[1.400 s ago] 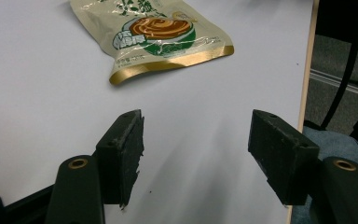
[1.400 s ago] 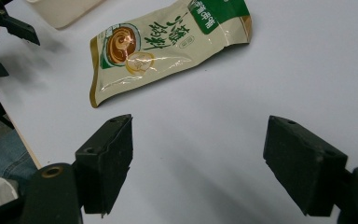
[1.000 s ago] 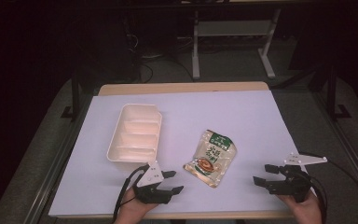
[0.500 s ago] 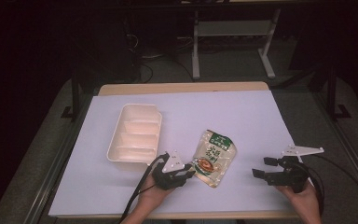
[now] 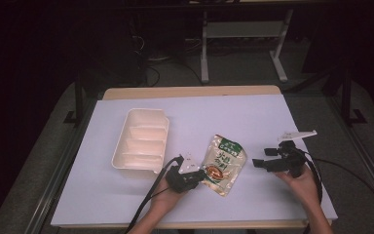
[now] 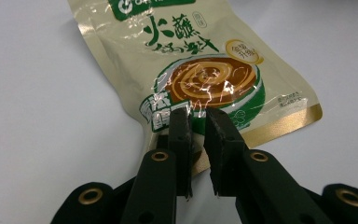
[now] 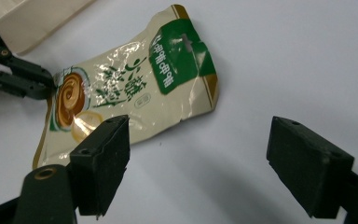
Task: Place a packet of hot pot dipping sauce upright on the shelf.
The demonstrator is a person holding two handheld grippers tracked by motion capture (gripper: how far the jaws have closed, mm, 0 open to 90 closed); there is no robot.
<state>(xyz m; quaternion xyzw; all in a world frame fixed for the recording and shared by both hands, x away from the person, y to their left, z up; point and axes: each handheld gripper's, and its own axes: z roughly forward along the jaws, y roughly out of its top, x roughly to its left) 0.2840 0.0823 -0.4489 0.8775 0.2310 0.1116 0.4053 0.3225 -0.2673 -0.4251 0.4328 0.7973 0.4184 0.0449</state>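
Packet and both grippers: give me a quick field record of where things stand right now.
packet: flat on the white table, right of the tray
tray: cream, divided, nothing visible in it
left gripper: jaws nearly closed on the packet's lower edge
right gripper: open, holding nothing, on the packet's right and apart from it
grip state: pinch looks made; packet not lifted
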